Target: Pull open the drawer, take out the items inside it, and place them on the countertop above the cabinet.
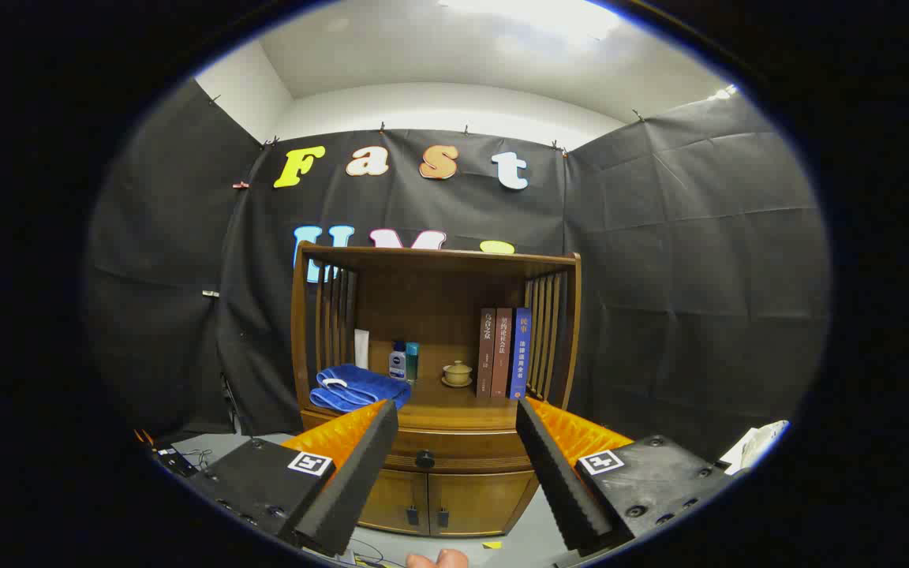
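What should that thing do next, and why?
Probably move the tool forward toward the knob on the drawer. The drawer looks shut, the tool's fingers are spread wide with nothing between them, and the knob sits between and beyond them, untouched, so nothing can be taken out yet.

A: Where is the light coming from?

B: From above. The ceiling (pixel 454 55) at the top of the frame is blown out to white glare, and the booth is evenly lit below it.

A: Any shadows?

B: Soft ones inside the cabinet (pixel 435 379), under its top shelf at the centre.

A: Sharpness?

B: The books (pixel 503 351) are crisp. The gripper (pixel 457 442), its fingers spread wide at the bottom, looks slightly soft. Straight lines bow toward the frame's edges.
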Demonstrator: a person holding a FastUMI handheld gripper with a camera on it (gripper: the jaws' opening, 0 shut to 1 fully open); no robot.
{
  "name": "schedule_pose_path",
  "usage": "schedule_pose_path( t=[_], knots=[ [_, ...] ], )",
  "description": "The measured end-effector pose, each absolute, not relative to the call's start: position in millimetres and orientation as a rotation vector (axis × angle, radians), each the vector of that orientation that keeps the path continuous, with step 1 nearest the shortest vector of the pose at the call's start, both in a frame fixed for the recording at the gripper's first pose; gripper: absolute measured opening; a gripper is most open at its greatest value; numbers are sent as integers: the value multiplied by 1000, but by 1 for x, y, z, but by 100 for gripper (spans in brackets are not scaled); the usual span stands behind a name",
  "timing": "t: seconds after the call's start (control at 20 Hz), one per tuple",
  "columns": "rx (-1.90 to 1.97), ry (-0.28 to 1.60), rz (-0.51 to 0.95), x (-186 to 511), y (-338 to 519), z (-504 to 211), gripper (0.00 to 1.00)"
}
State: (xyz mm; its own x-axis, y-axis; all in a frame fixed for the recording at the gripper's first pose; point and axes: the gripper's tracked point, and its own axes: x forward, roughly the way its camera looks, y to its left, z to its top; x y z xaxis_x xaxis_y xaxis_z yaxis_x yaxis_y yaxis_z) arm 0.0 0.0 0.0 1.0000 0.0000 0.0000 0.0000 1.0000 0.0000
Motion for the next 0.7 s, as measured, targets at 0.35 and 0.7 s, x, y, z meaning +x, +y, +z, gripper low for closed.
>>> schedule_pose_path(
  t=[0.35, 0.7],
  knots=[
    [3, -2, 4, 0, 2, 0, 98],
    [5, -4, 5, 2, 3, -1, 98]
  ],
)
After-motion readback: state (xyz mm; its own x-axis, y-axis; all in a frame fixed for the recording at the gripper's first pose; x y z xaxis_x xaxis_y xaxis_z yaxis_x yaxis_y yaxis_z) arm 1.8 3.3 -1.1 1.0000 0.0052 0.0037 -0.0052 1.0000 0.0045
